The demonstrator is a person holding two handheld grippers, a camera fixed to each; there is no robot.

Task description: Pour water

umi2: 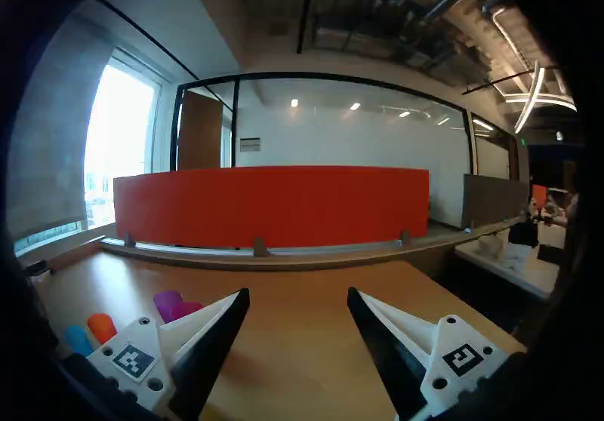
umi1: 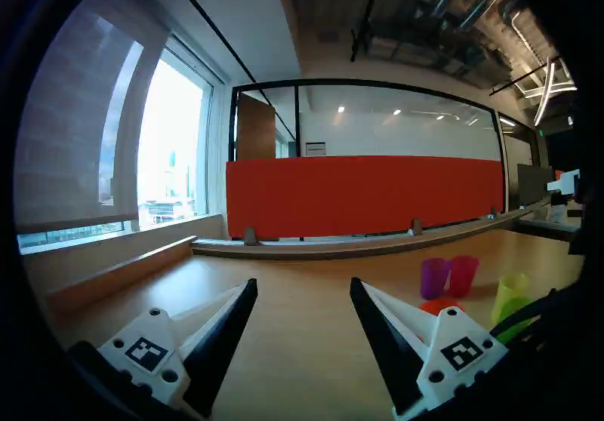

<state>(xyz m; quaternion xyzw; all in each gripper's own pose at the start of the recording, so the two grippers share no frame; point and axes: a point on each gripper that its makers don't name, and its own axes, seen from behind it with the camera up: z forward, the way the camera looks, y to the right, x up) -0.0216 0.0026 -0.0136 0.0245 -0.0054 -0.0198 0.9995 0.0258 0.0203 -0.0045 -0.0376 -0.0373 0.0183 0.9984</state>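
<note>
In the left gripper view the left gripper (umi1: 303, 281) sits low over a wooden desk (umi1: 302, 361), jaws apart with only bare desk between them. Each finger carries a black-and-white square marker (umi1: 146, 353), a pattern without letters. An orange cup (umi1: 439, 305) shows just behind the right-hand jaw. Past it stand a purple cup (umi1: 434, 278) and a magenta cup (umi1: 462, 274) side by side. A yellow-green cup (umi1: 510, 287) and a green cup (umi1: 513, 319) are farther out on that side.

In the right gripper view the right gripper (umi2: 298, 291) also has its jaws apart, holding nothing. A blue cup (umi2: 77, 338) and the orange, purple and magenta cups lie off its left-hand jaw.

Ahead of both grippers runs a red divider panel (umi1: 362, 195). On the glass wall behind it is a sign (umi1: 315, 149) too small to read.
</note>
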